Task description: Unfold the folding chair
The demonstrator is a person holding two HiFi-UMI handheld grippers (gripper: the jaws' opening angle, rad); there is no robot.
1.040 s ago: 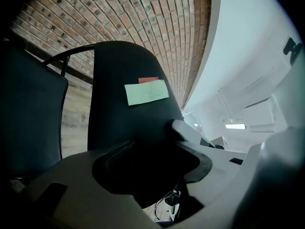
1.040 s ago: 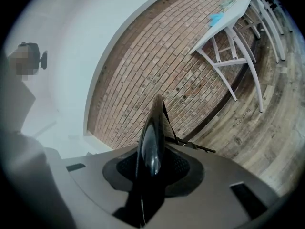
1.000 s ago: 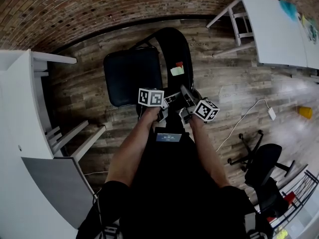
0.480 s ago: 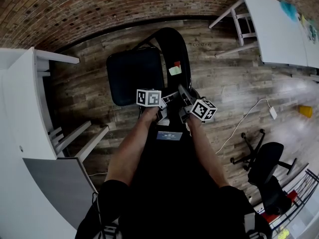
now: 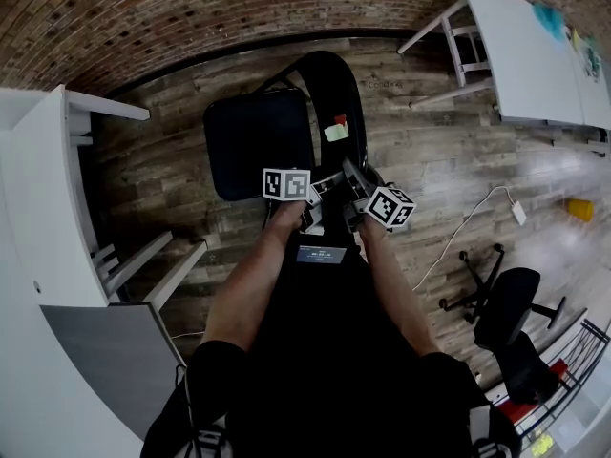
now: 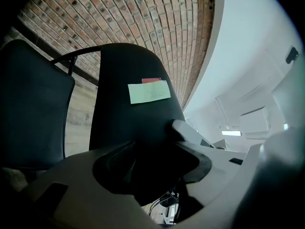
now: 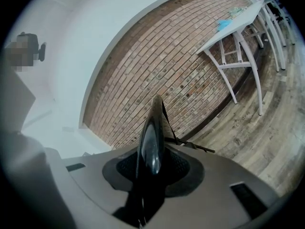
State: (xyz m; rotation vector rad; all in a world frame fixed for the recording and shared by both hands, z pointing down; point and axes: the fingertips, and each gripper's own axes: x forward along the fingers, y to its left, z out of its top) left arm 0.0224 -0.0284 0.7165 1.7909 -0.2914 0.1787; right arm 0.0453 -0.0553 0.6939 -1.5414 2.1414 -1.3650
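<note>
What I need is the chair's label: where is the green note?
Head view, centre: the green note sticks on the black backrest, right of the seat, below a red tag.

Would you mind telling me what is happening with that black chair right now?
A person stands at a black folding chair, a gripper in each hand. The right gripper is clamped on the edge of the backrest. The left gripper has the backrest between its wide jaws, but contact is unclear. The seat lies roughly flat.
</note>
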